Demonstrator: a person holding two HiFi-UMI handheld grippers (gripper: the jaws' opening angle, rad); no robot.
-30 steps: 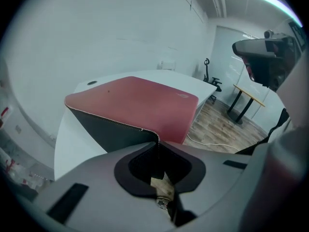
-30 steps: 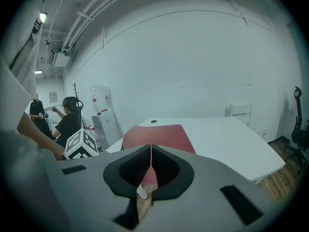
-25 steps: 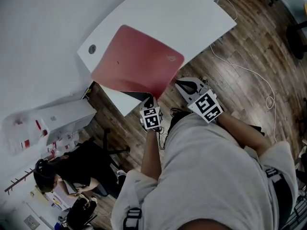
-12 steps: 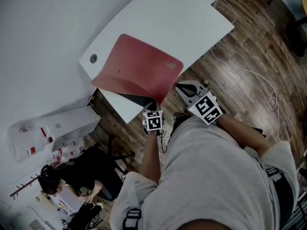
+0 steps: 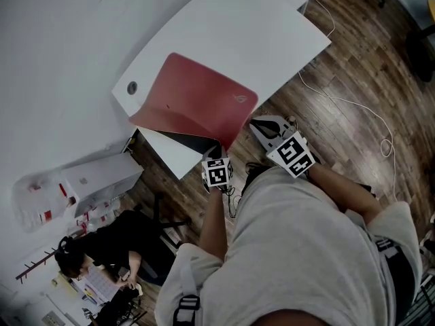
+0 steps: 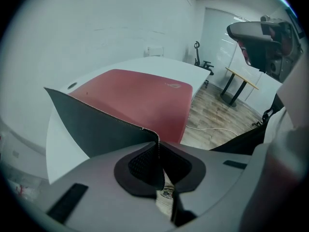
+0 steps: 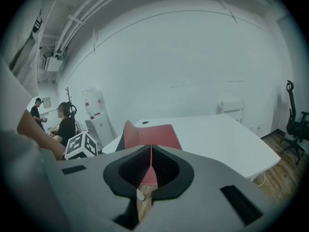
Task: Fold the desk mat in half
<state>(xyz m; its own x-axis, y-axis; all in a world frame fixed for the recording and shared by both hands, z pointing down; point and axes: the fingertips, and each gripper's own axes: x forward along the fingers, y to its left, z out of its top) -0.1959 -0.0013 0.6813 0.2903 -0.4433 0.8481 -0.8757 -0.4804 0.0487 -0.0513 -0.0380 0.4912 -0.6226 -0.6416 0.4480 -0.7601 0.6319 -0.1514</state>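
A red desk mat [image 5: 197, 94] lies on the white desk [image 5: 272, 39], its short edge nearest me. My left gripper [image 5: 219, 149] is shut on the near left corner and holds it off the desk. That lifts the long left edge and shows the dark underside [image 6: 91, 124]. In the left gripper view the mat's [image 6: 140, 91] stitched corner is pinched between the pads of the left gripper [image 6: 157, 146]. My right gripper [image 5: 253, 121] is at the other end of the short edge. In its own view the right gripper [image 7: 151, 156] is shut with a thin red strip of the mat [image 7: 157, 132] between the pads.
A round cable hole [image 5: 132, 87] is in the desk beyond the mat's far left corner. A white cable [image 5: 353, 104] trails over the wooden floor on the right. A seated person [image 5: 102, 243] and a white cabinet [image 5: 95, 172] are to the lower left. An office chair [image 7: 295, 115] stands far right.
The left gripper has raised its corner a little, so more of the dark underside shows along the near edge. The right gripper has barely moved.
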